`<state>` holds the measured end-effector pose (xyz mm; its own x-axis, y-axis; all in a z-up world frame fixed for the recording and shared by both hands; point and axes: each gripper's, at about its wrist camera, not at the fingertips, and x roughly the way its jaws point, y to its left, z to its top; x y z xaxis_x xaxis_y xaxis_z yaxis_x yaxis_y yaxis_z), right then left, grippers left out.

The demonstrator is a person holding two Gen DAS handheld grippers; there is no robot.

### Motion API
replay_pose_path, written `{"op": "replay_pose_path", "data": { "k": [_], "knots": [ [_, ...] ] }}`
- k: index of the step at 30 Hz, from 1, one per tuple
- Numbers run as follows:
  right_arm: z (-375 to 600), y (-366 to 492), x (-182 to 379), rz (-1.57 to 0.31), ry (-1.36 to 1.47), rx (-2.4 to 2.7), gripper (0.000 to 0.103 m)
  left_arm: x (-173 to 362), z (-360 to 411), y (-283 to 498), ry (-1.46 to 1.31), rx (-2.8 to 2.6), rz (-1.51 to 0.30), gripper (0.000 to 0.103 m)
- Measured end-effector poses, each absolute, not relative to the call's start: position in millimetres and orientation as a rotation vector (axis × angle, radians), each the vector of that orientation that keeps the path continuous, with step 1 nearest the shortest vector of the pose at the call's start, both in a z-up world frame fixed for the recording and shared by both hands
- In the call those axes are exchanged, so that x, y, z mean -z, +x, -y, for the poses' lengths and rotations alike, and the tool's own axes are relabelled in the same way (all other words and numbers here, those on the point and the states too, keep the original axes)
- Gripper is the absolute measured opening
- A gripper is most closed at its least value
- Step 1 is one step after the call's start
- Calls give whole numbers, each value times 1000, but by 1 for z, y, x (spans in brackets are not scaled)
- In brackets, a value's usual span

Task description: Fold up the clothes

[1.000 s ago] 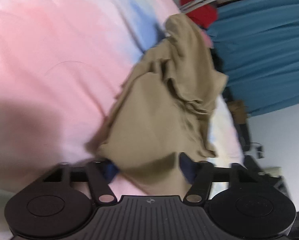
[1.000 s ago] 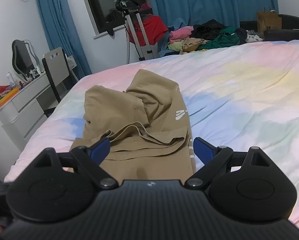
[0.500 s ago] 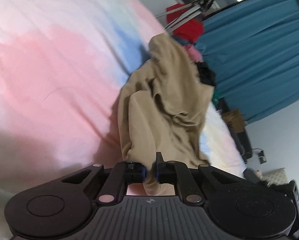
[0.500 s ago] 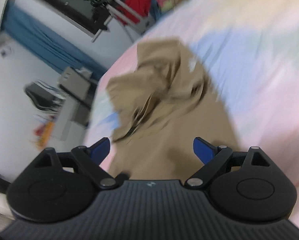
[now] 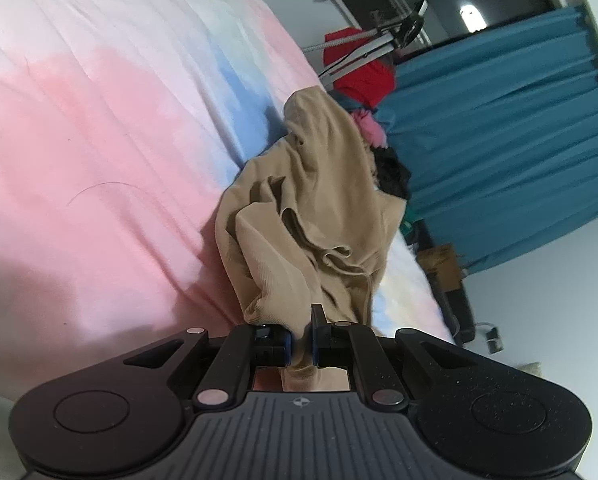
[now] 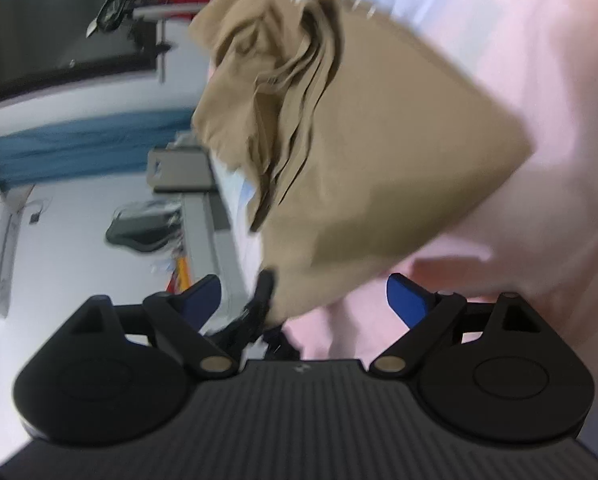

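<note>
A tan garment (image 5: 315, 216) lies crumpled on the pastel bedspread (image 5: 99, 128), running away from the camera. My left gripper (image 5: 301, 344) is shut on its near edge, cloth pinched between the blue pads. In the right wrist view the same tan garment (image 6: 363, 132) hangs lifted and bunched above the bedspread (image 6: 539, 60), the picture tilted and blurred. My right gripper (image 6: 303, 300) is open, its blue pads wide apart just below the garment's lower corner, with no cloth between them. The black left gripper (image 6: 255, 312) shows there, clamped on that corner.
Beyond the bed's far edge are a metal drying rack with a red garment (image 5: 363, 68), a heap of clothes (image 5: 387, 168) and blue curtains (image 5: 499, 132). A cardboard box (image 5: 439, 264) sits on the floor. A white dresser and chair (image 6: 203, 200) stand beside the bed.
My left gripper closed on the garment's near edge and lifted it. My right gripper stayed open while its view swung and rolled sharply toward the garment's corner.
</note>
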<state>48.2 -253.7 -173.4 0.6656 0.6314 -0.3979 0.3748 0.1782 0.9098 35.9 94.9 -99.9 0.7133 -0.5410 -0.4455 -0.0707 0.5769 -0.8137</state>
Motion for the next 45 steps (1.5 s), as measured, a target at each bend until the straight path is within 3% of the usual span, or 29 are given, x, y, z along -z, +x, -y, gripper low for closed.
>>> {"op": "replay_pose_path", "data": {
  "k": [1,3,4,5,6,9,20,35,45],
  "knots": [
    [257,50,174,-895,1420,-182,91,99,-95,36,-939,313,-733,8],
    [263,50,174,-883,1358,-97,67,97,-96,35,-949,324,-710,8],
    [266,49,173,-877,1315,-53,63,95,-96,35,-940,327,-704,8],
    [269,48,171,-869,1275,-13,52,93,-95,35,-924,328,-700,8],
    [270,48,168,-855,1246,7,36,91,-94,34,-907,329,-696,8],
    [272,45,158,-811,1160,61,14,87,-89,34,-870,334,-687,7],
    [272,-10,66,-509,928,-41,9,20,-85,-22,-743,412,-494,6],
    [269,-119,-1,-575,921,-105,9,-31,-103,-155,-743,379,-578,7],
    [268,-39,14,-629,989,-29,9,-22,-84,-62,-704,260,-652,8]
  ]
}}
